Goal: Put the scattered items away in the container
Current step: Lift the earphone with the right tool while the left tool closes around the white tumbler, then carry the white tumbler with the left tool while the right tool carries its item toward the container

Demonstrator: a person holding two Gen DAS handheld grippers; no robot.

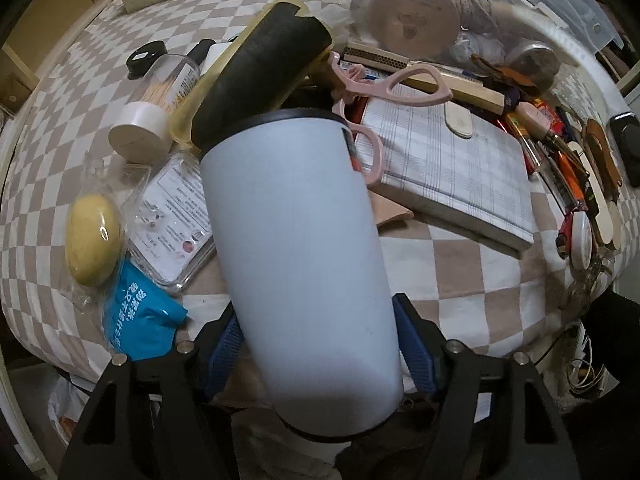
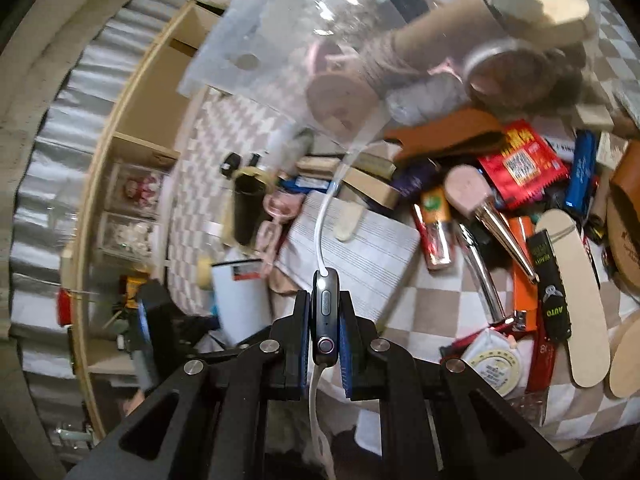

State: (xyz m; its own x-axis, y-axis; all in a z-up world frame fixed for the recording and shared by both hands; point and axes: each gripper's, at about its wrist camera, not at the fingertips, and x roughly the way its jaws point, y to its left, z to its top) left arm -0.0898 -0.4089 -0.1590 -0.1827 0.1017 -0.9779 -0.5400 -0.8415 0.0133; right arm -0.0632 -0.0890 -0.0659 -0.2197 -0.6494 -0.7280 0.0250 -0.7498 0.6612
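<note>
The left gripper [image 1: 320,354] is clamping a pale tumbler [image 1: 296,240] beside the checked notebook [image 1: 448,172]; the right gripper [image 2: 325,334] is pinching a smartwatch [image 2: 325,312] near that notebook.

Black box cutter [image 2: 553,284] reads "AUTO".
</note>
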